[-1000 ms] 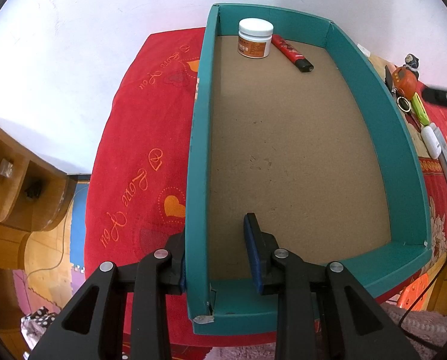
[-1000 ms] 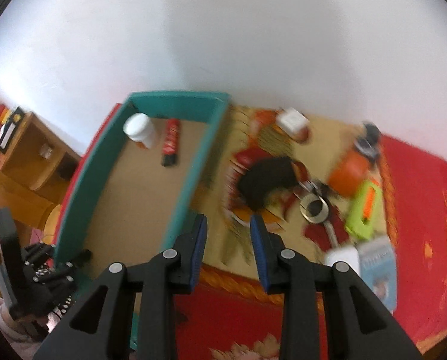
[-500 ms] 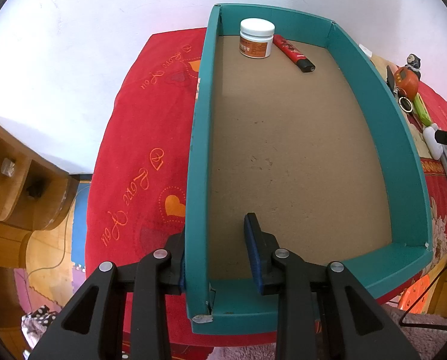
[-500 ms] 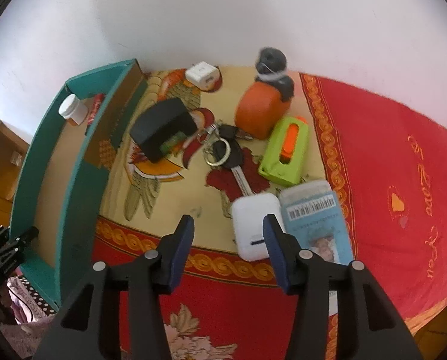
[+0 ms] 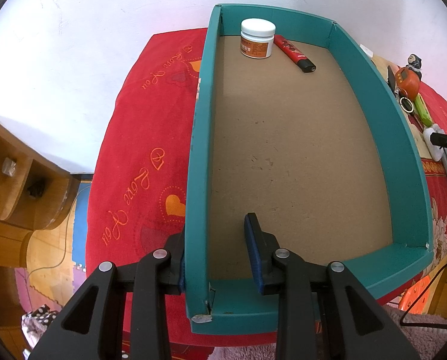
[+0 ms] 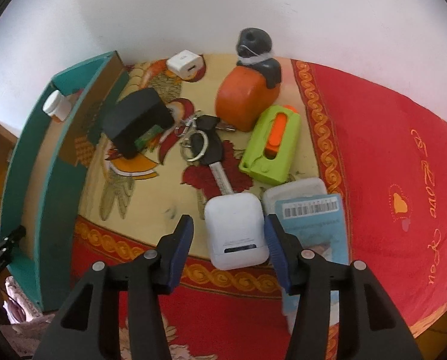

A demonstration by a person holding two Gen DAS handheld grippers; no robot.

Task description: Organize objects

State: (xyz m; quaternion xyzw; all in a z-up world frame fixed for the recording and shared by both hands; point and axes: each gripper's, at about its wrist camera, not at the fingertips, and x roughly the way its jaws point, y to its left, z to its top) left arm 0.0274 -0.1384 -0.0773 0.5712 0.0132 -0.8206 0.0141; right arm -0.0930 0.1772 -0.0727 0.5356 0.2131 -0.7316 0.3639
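A teal box [image 5: 403,162] with a brown floor lies on a red cloth. At its far end stand a white-lidded jar [image 5: 257,42] and a red marker [image 5: 295,54]. My left gripper [image 5: 216,228] straddles the box's left wall near the front corner, shut on it. To the right of the box lies a white earbud case [image 6: 235,234]. My right gripper [image 6: 229,220] points down over it, open, with the case between its fingers and the pads not pressing on it. The jar [image 6: 55,106] also shows in the right wrist view.
Beyond the case lie a barcoded card [image 6: 313,219], a green cutter [image 6: 271,147], keys [image 6: 205,147], an orange object [image 6: 244,99] with a dark figurine, a black block [image 6: 136,120] and a white charger cube [image 6: 184,64]. A wooden shelf [image 5: 19,180] stands left of the bed.
My right gripper swung from above the box's right wall over to the loose items, came down around the earbud case and opened wider. The left gripper has not moved.
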